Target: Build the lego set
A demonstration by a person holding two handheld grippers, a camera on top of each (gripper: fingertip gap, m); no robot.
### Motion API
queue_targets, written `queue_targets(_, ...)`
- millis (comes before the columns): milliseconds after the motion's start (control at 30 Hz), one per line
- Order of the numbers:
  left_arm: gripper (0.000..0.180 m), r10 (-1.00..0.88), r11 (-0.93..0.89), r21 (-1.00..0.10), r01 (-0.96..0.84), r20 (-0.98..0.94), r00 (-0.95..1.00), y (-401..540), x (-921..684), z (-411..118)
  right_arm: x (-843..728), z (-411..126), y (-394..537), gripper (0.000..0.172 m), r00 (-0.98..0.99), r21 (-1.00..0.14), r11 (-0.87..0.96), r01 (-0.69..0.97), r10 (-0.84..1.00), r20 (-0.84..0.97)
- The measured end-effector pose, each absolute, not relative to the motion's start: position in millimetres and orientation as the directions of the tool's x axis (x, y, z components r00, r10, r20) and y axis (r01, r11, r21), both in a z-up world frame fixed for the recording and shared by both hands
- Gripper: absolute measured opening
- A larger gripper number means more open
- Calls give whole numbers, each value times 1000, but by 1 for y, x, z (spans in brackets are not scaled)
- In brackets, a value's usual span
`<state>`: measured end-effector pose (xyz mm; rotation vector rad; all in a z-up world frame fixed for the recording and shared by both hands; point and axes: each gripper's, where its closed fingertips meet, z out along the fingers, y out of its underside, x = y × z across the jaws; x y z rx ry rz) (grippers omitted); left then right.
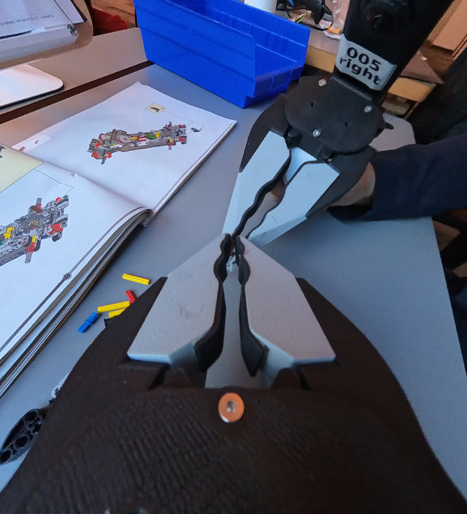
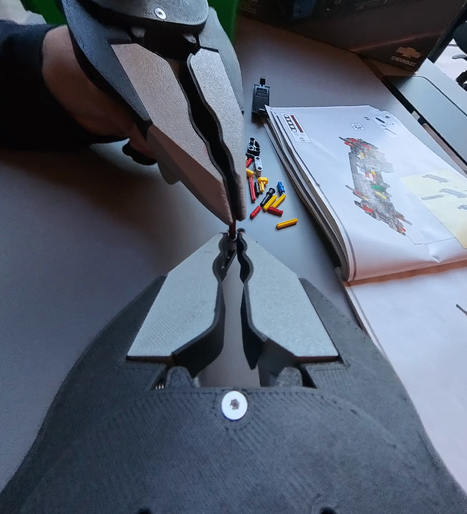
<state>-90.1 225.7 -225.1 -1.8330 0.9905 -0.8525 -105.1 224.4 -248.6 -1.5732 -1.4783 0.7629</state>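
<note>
Grey table [image 2: 60,250]: open instruction booklet [image 2: 379,194] to one side, loose yellow, red, blue and black pins [image 2: 268,200] just beside it. My two grippers meet tip to tip above the table. Left gripper [image 2: 233,219] is clenched on a thin dark red axle [image 2: 232,228]. Right gripper [image 2: 231,244] is clamped on a small grey-and-black connector piece [image 2: 231,246] that the axle enters. I judge the axes must stay collinear, pushing straight, no twist.

Your wrist cameras face each other closely over the surface [image 1: 338,278], sharing the open booklet [image 2: 366,180].
</note>
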Motion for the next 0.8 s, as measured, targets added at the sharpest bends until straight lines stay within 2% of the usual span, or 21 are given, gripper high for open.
queue_targets(133, 0, -876, -314, -894, -319, 143, 461, 226, -90, -230, -105, -260, 224, 3, 123, -854, 1, 521, 989, 76)
queue_targets(200, 0, -885, -322, -936, -143, 244, 397, 222, -86, -198, -106, -264, 225, 3, 128, -840, -18, 543, 990, 61)
queue_targets(233, 0, -880, -338, -933, -124, 267, 392, 222, -89, -192, -106, -261, 225, 3, 134, -852, -24, 523, 990, 54)
queue_targets(333, 0, -844, -305, -912, -273, 126, 522, 242, -112, -222, -105, -248, 230, 3, 156, -893, -76, 443, 988, -6)
queue_targets(400, 2, -845, -328, -857, -398, 78, 529, 245, -121, -248, -102, -242, 230, 3, 140, -910, -122, 396, 988, -71)
queue_targets(433, 12, -854, -351, -832, -429, 96, 511, 242, -120, -256, -101, -238, 230, 3, 128, -920, -141, 367, 987, -100)
queue_targets(500, 28, -879, -361, -825, -435, 145, 455, 231, -107, -258, -98, -231, 230, 3, 111, -931, -178, 320, 983, -150)
queue_targets(567, 35, -897, -321, -836, -445, 118, 425, 225, -97, -255, -96, -226, 228, 3, 83, -937, -197, 288, 980, -181)
queue_targets(667, 36, -898, -269, -814, -514, 18, 441, 230, -103, -262, -96, -215, 213, 3, -36, -953, -196, 230, 977, -210)
queue_targets(733, 32, -904, -280, -832, -480, 59, 424, 227, -101, -257, -96, -207, 205, 3, -101, -963, -193, 186, 971, -215)
queue_targets(800, 25, -932, -297, -870, -392, 175, 318, 211, -92, -242, -95, -204, 203, 3, -125, -968, -184, 172, 970, -206)
